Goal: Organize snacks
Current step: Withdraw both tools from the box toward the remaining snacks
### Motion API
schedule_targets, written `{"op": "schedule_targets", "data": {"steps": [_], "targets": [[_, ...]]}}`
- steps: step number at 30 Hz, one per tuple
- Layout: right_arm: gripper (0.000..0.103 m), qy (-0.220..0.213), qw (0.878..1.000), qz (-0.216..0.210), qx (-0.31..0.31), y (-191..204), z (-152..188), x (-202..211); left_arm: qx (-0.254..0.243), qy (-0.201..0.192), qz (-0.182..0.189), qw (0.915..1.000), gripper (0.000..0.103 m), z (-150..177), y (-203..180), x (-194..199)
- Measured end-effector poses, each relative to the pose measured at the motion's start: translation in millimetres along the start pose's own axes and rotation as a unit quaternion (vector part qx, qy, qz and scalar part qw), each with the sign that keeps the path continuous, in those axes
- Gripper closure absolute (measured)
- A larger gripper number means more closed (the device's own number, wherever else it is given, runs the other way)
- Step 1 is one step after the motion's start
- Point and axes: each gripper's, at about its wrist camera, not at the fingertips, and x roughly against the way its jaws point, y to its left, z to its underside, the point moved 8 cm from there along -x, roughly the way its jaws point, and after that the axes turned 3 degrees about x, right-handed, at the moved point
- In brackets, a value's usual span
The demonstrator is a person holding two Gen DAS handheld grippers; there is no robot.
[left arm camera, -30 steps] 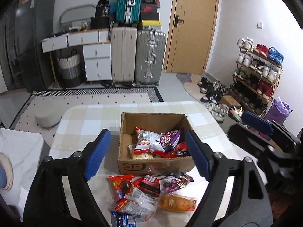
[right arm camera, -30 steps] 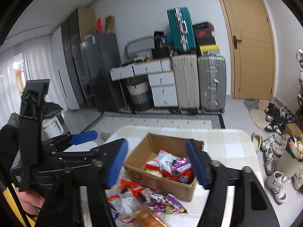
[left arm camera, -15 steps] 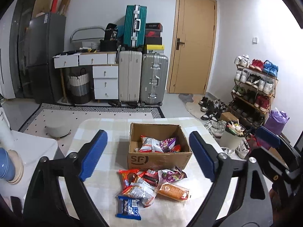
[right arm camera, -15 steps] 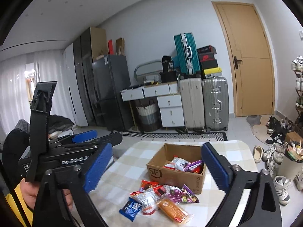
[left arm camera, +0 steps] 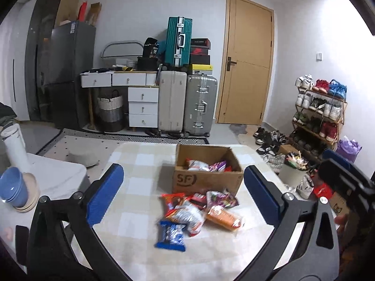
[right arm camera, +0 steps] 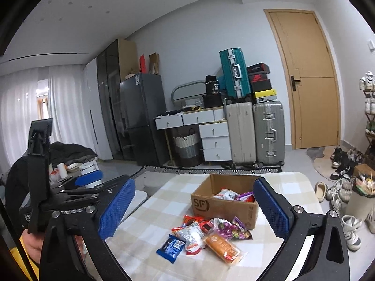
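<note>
A loose heap of snack packets (right arm camera: 206, 236) is seen on the checked tablecloth (right arm camera: 164, 201), just in front of an open cardboard box (right arm camera: 225, 201). More packets (left arm camera: 206, 165) lie inside the box, but they are half hidden by its near wall and their kinds cannot be made out. In the heap, a blue wrapper (left arm camera: 171, 234), a white-and-red crinkled bag (right arm camera: 193, 237), an orange oblong pack (right arm camera: 221, 245) and a purple foil bag (right arm camera: 230, 228) can be told apart; the print on them is blurred in the left wrist view. The box is of plain brown corrugated board with letters stamped on its front. The left gripper (left arm camera: 182, 194) is held well back from the heap with its ribbed blue pads (left arm camera: 105, 196) spread wide, its jaws having just been opening, and nothing is between them. The right gripper (right arm camera: 194, 208) is likewise spread and empty, its jaws having just been opening too. Part of a hand (right arm camera: 32, 245) is glimpsed behind the left tool, mostly cut off. Hard-shell suitcases (right arm camera: 255, 131) and a wooden door (right arm camera: 309, 82) stand at the far wall.
</note>
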Motion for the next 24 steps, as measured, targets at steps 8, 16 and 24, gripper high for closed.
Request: {"op": "schedule_targets", "data": {"steps": [8, 16, 24], "targets": [[0.001, 0.002, 1.0, 0.0, -0.008, -9.3, 36.4, 1.9, 0.013, 0.038, -0.015, 0.9991, 0.001, 56.2, 31.9, -10.4], [0.001, 0.03, 0.999, 0.005, -0.01, -14.5, 61.3, -9.7, 0.015, 0.081, -0.012, 0.9966, 0.001, 91.5, 36.8, -51.2], [0.001, 0.046, 0.999, 0.001, -0.018, -19.5, 78.5, -22.7, 0.012, 0.115, -0.013, 0.9932, 0.001, 117.8, 34.5, -86.3]]}}
